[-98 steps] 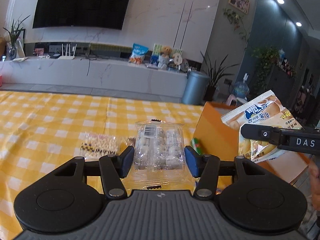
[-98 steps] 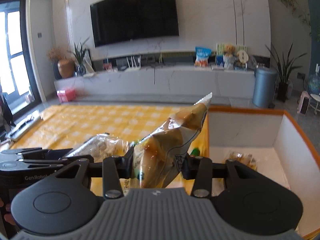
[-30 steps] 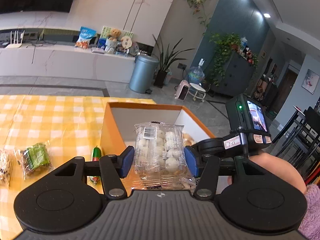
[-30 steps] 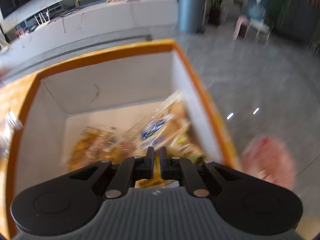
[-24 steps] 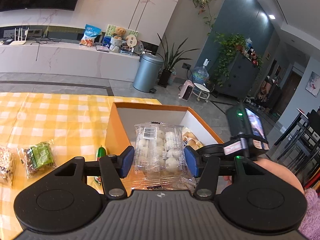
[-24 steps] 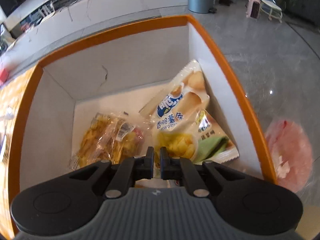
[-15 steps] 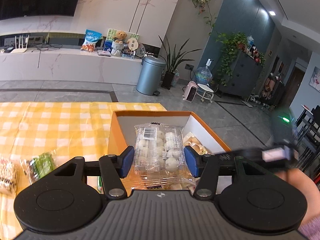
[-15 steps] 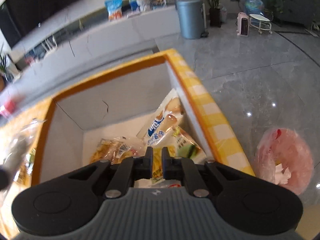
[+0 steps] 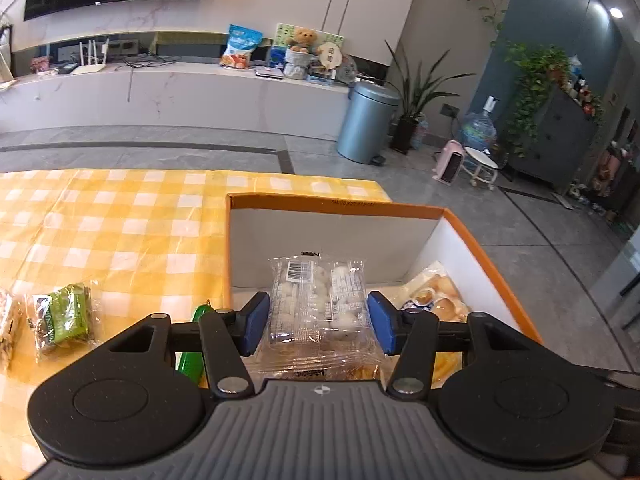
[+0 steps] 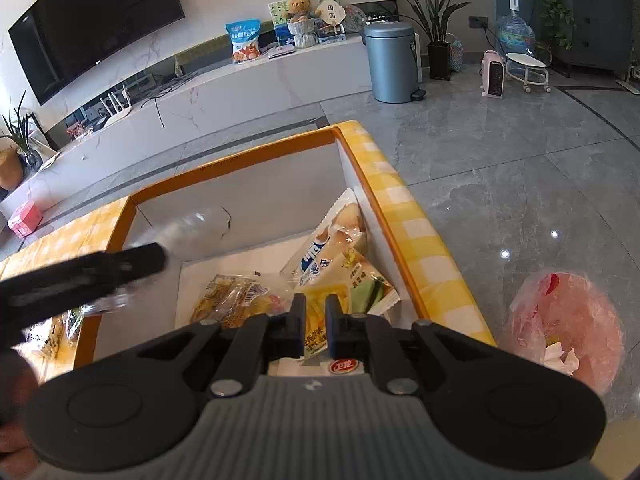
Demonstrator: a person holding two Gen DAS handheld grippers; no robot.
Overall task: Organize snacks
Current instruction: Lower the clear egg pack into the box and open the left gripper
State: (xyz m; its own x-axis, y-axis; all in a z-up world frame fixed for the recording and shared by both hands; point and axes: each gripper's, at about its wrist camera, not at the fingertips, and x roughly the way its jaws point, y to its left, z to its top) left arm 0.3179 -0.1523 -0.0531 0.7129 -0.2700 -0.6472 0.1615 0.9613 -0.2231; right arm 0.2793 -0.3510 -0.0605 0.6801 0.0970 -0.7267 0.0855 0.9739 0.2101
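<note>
My left gripper (image 9: 318, 322) is shut on a clear pack of white round sweets (image 9: 318, 300) and holds it over the near left part of the orange-rimmed white box (image 9: 340, 202). In the right wrist view the left gripper (image 10: 80, 276) shows blurred at the left, above the box (image 10: 240, 160). My right gripper (image 10: 314, 316) is shut and empty, above the near edge of the box. Inside lie a white and blue chip bag (image 10: 328, 248), a yellow and green bag (image 10: 360, 284) and a clear bag of yellow snacks (image 10: 228, 300). The chip bag also shows in the left wrist view (image 9: 434, 296).
A yellow checked tablecloth (image 9: 120, 224) covers the table. A green snack pack (image 9: 62, 318) and a brown snack pack (image 9: 6, 332) lie left of the box, with a green tube (image 9: 194, 344) beside its wall. A pink bag (image 10: 560, 332) sits on the floor to the right.
The right gripper let go of the chip bag into the box, shut empty, then drew back and up. The left gripper carried the sweets pack rightwards over the box.
</note>
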